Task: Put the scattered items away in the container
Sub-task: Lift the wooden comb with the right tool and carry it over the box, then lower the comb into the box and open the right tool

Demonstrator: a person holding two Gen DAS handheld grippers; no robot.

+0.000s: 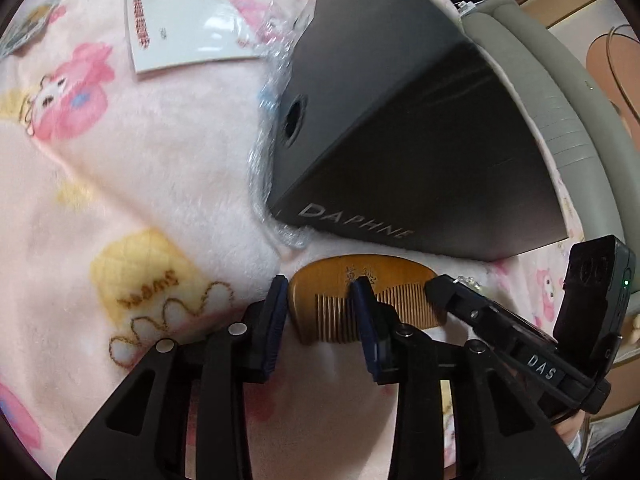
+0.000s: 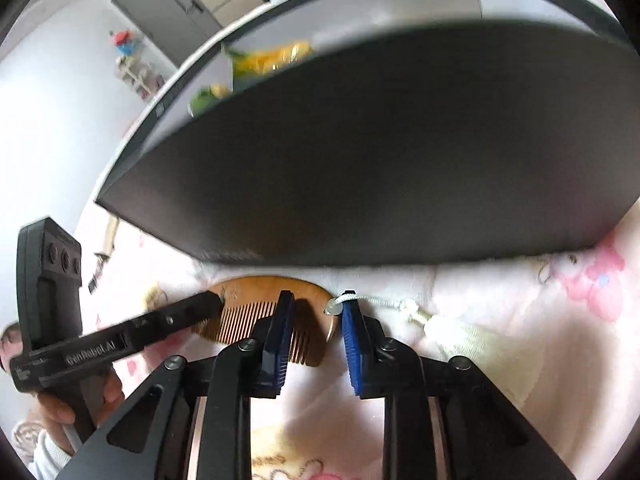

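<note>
1. A wooden comb (image 1: 360, 300) lies flat on a pink fleece blanket (image 1: 160, 168), just in front of a dark box (image 1: 420, 140) that rests on the same blanket.
2. The box carries the word "DAPHNE" in pale letters near its lower corner, and a round hole shows in its end wall.
3. The comb has dark characters stamped on its spine; I cannot read them.
4. The left gripper (image 1: 320, 300) stands over the comb's left end, its 2 blue pads partly spread on either side of it; whether they press on the wood I cannot tell.
5. The right gripper (image 2: 316, 312) straddles the comb's other end, jaws narrowly apart, with the comb's cord loop (image 2: 340, 304) at the right pad; a firm grip is not clear.
6. One gripper's side reads "DAS", the other "GenRobot.AI".
7. A white card (image 1: 188, 28) with red writing lies farther off on the blanket.
8. "sugar" is stitched on a yellow patch (image 1: 140, 280) in the blanket's print.
</note>
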